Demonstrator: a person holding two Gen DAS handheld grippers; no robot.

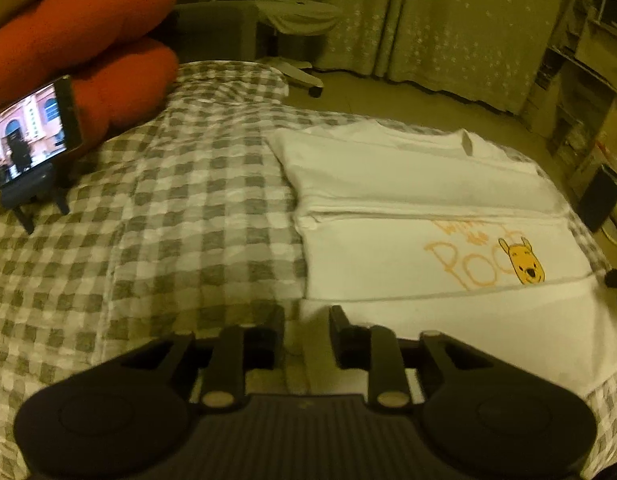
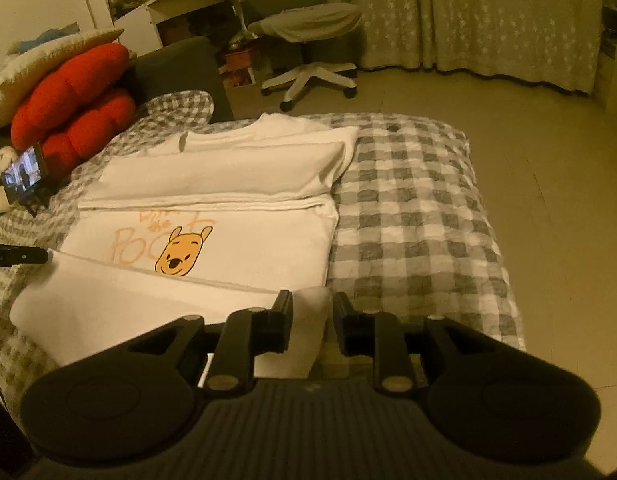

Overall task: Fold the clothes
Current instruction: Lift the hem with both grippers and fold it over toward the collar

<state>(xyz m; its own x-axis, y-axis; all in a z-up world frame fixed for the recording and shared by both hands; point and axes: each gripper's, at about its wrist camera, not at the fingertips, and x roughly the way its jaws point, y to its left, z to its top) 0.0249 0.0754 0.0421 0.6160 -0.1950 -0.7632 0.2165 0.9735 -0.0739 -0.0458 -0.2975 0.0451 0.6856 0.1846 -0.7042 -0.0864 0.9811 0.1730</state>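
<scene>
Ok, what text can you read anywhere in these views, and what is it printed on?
"POO": large orange letters on the folded white T-shirt, beside a yellow bear face print; the face covers what follows.
Smaller orange lettering above it: too blurred to read.
Lit phone screen on its stand: no legible text.

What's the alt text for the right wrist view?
A white T-shirt with a yellow bear print lies partly folded on a checked bedspread. The right gripper hovers at its near corner, jaws open. Red cushions sit far left.
</scene>
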